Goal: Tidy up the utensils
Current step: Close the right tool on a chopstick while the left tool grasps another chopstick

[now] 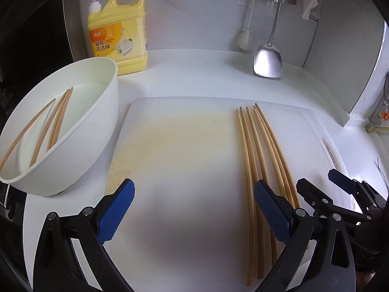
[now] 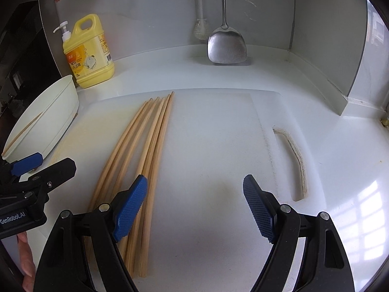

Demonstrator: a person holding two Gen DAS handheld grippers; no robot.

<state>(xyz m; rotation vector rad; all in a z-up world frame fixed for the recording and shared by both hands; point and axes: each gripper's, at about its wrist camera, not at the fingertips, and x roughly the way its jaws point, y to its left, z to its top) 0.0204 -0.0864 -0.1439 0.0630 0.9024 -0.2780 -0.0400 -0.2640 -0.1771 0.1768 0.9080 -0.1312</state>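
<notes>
On the white cutting board (image 1: 184, 160) sits a bundle of chopsticks (image 1: 265, 150), with more in the white bowl (image 1: 80, 143) on the bench. Both the left hand-held gripper (image 1: 194, 209) and right hand-held gripper (image 2: 194, 206) are spread wide, holding nothing.

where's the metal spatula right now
The metal spatula hangs at the back wall, right of the yellow dish soap bottle, its blade reaching the counter beyond the cutting board; the right wrist view shows it centre-top.

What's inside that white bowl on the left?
The white bowl holds loose wooden chopsticks, about four, leaning against its inner wall. Its near wall hides their lower ends and part of the bottom.
</notes>
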